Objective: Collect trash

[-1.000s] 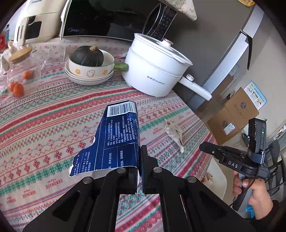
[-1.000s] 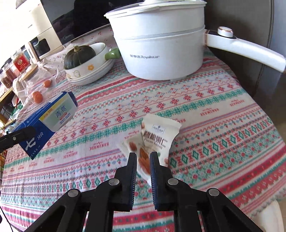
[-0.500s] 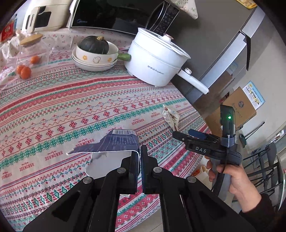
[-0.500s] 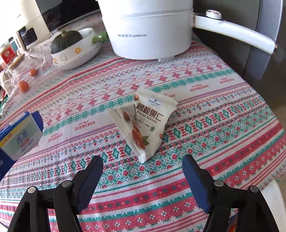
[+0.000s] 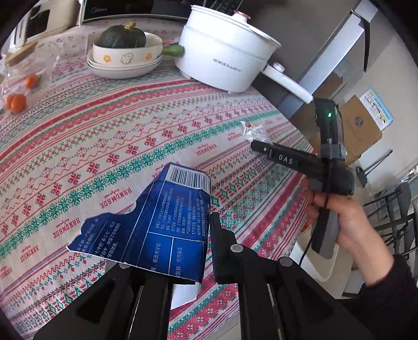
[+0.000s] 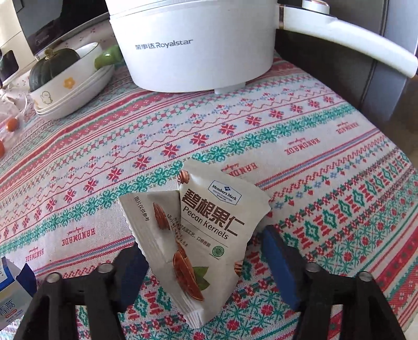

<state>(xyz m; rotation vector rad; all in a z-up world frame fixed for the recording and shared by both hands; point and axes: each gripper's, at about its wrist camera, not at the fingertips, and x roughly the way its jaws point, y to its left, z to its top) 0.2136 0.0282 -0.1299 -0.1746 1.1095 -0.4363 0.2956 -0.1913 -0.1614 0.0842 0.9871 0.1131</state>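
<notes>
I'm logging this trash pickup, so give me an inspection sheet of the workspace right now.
Surface: patterned tablecloth, flat.
Job's things: torn blue carton at the left gripper; pecan kernels packet lying on the cloth.
Clutter: white Royalstar pot, squash in stacked bowls, bagged tomatoes.
Grippers: left jaws opening beside the carton; right gripper jaws closing around the packet, not pressing.
Cables: black lead under the person's hand.
Surroundings: cardboard box, microwave.
</notes>
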